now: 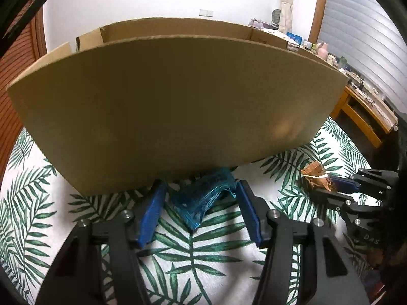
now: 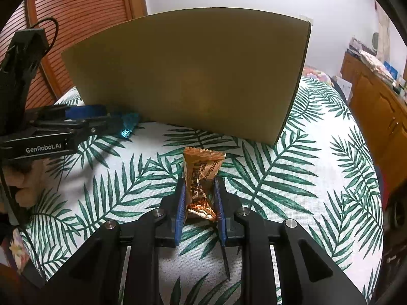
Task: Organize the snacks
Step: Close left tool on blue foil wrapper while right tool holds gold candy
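Right gripper (image 2: 199,198): clamped on the crinkled orange foil snack packet (image 2: 202,178), which stands between its blue pads, its lower end on the palm-leaf tablecloth (image 2: 292,178).
Left gripper (image 1: 201,198): half open, straddling the blue cellophane wrapper (image 1: 203,198); pads not seen pressing it.
Brown cardboard box (image 1: 165,117): just ahead of both tools, near wall tall.
Risk, blue wrapper: thin film may slide out as the jaws close.
Risk, box: a low lift may catch its wall.
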Action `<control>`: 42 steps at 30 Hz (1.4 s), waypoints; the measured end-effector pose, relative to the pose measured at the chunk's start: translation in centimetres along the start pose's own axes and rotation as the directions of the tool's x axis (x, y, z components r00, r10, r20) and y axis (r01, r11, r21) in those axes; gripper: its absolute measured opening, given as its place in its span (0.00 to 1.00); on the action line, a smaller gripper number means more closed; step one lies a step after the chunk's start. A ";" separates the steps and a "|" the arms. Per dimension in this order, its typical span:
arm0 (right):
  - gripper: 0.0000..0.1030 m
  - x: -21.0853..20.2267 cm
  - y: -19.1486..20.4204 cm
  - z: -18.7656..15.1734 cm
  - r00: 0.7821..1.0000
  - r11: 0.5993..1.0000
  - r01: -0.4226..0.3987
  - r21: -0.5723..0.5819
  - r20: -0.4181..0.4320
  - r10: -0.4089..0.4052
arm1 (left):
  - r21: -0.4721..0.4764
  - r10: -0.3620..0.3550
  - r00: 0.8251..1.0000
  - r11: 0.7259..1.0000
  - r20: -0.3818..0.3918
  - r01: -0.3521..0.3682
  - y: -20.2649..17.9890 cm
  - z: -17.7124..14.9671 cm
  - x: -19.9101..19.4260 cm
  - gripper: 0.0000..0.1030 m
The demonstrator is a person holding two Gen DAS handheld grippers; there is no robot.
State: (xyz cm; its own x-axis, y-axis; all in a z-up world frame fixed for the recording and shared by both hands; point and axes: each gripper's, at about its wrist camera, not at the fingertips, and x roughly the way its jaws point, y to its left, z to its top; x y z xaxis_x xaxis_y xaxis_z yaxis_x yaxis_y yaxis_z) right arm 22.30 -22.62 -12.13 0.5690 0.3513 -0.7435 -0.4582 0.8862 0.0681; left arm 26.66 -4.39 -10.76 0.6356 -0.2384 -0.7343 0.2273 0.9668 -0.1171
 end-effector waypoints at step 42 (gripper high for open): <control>0.19 0.4 -1.1 0.1 0.999 0.999 -0.042 0.022 -0.007 0.042 | 0.229 -0.055 0.992 0.970 -0.113 0.080 -4.1 -0.8 0.4 0.34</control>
State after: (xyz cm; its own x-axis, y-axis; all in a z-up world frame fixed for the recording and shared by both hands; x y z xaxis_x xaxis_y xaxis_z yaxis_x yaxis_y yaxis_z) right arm 23.09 -23.37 -12.46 0.5448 0.3860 -0.7445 -0.4663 0.8773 0.1136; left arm 25.43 -8.39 -11.12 0.5347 -0.2796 -0.7974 0.4403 0.8977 -0.0196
